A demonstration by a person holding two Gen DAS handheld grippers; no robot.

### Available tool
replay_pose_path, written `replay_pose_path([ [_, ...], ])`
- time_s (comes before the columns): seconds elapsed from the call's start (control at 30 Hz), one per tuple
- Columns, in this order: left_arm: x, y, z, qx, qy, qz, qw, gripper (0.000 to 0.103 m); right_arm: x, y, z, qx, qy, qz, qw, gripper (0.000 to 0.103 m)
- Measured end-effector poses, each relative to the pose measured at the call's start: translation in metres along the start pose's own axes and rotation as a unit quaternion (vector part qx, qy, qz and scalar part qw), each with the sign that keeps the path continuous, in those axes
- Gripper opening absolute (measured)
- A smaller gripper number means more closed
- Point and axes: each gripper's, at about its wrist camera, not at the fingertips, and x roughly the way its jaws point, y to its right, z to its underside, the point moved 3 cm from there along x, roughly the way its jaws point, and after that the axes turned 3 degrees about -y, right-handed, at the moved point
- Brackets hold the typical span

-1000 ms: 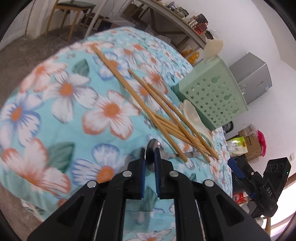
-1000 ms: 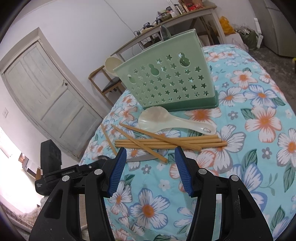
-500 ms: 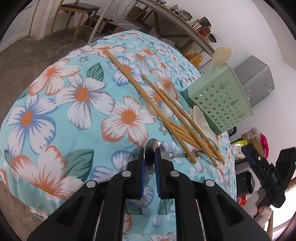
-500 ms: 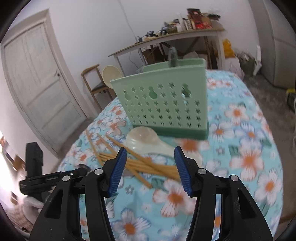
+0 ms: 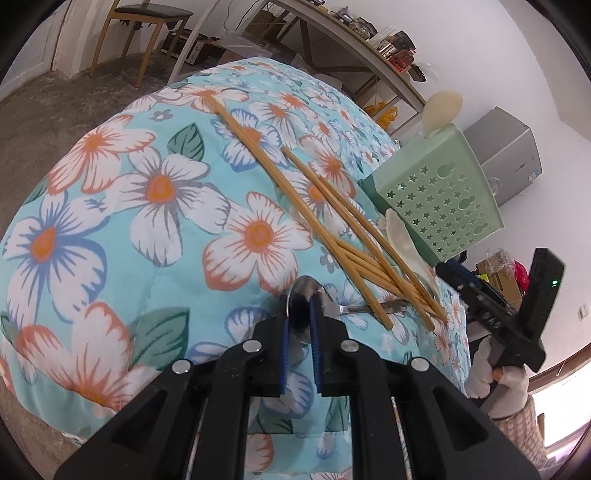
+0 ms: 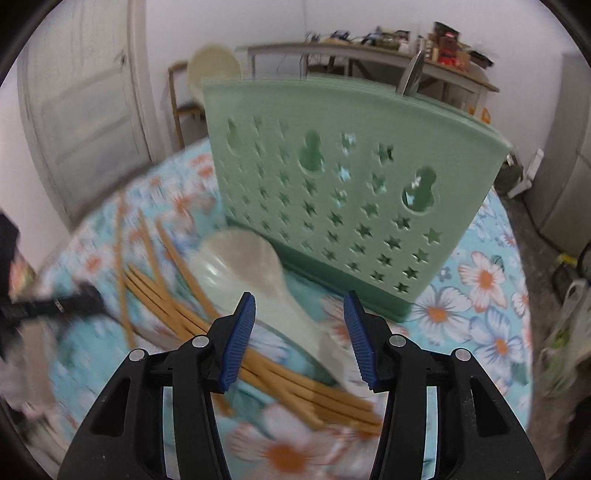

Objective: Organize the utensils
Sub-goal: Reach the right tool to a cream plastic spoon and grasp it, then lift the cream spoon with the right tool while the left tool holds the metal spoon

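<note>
I have the metal spoon clenched by its bowl in my left gripper; its handle runs off to the right under the ends of the chopsticks, so I judge it has to slide out sideways before it lifts or it will drag them along. The chopsticks lie in a loose fan on the cloth, crossing at the near end, which will make picking one cleanly awkward. Just beside them lies the pale rice paddle, its blade toward the green caddy and its handle pointing back at me. My right gripper sits over that handle with the jaws closing; the handle is between them, but the pads do not press on it yet. I take this as lining up for a grab along the narrow part. The caddy stands upright just past the paddle, already holding another paddle and a metal utensil poking above its rim. Everything rests on a padded floral cloth, soft enough that thin things may sink in. Beyond are a door, a wooden chair and a cluttered shelf.
</note>
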Motion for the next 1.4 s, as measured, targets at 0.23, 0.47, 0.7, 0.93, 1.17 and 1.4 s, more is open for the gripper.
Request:
replay_pose_path([
  [0.23, 0.0, -0.001, -0.001, -0.001, 0.0, 0.002, 1.0, 0.01, 0.019, -0.005, 0.011, -0.106, -0.067, 0.002, 0.992, 0.047],
  [0.47, 0.001, -0.001, -0.002, -0.004, 0.001, 0.001, 1.0, 0.01, 0.041, 0.0, 0.004, -0.112, -0.106, -0.055, 0.987, 0.034],
  [0.7, 0.001, 0.0, -0.001, -0.004, 0.001, -0.002, 1.0, 0.01, 0.024, -0.007, 0.008, -0.142, -0.099, -0.058, 0.983, 0.019],
  [0.93, 0.001, -0.001, -0.001, -0.004, 0.001, -0.002, 1.0, 0.01, -0.015, -0.007, 0.021, -0.145, -0.09, -0.06, 0.984, 0.015],
  [1.17, 0.0, -0.001, 0.0, -0.004, 0.001, -0.002, 1.0, 0.01, -0.059, 0.001, 0.057, -0.114, -0.096, -0.068, 0.986, 0.015],
  [1.4, 0.0, -0.001, 0.0, -0.004, 0.001, -0.002, 1.0, 0.01, -0.059, -0.004, 0.094, -0.107, -0.127, -0.028, 0.986, 0.025],
])
